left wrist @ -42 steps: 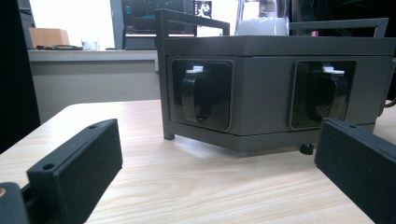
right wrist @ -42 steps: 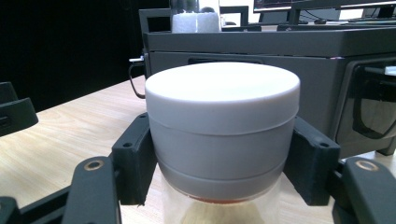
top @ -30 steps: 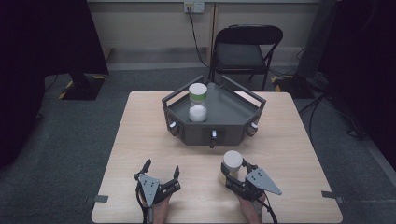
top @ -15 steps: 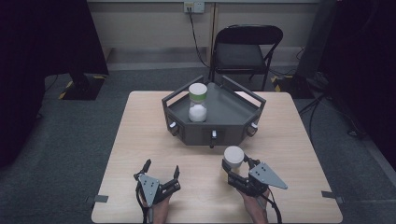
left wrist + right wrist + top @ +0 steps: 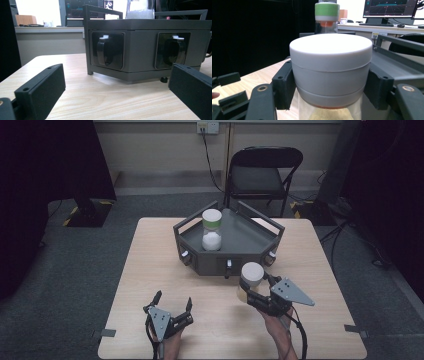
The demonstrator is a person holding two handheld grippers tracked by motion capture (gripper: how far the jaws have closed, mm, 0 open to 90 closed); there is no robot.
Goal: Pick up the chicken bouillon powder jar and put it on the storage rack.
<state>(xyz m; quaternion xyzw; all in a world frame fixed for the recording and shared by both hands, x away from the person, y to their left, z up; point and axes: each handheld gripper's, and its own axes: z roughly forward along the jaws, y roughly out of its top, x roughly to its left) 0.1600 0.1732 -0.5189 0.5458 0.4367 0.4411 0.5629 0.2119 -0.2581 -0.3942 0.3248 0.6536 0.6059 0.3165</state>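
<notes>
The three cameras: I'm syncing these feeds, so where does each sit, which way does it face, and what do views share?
High view: above the table's near side, facing forward and down; both forearms, left gripper, right gripper.
Left gripper view: low over the table, facing the tray's front; its open jaws.
Right gripper view: behind the jar it grips, facing the tray; its jaws.
Shared: tray and the green-banded jar in it.

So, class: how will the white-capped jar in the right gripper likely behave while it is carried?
The jar looks rigid: the right gripper clamps its broad cap without denting it. Its clear body below seems empty, so it is probably light. The smooth round cap could slip or twist between the flat pads.
</notes>
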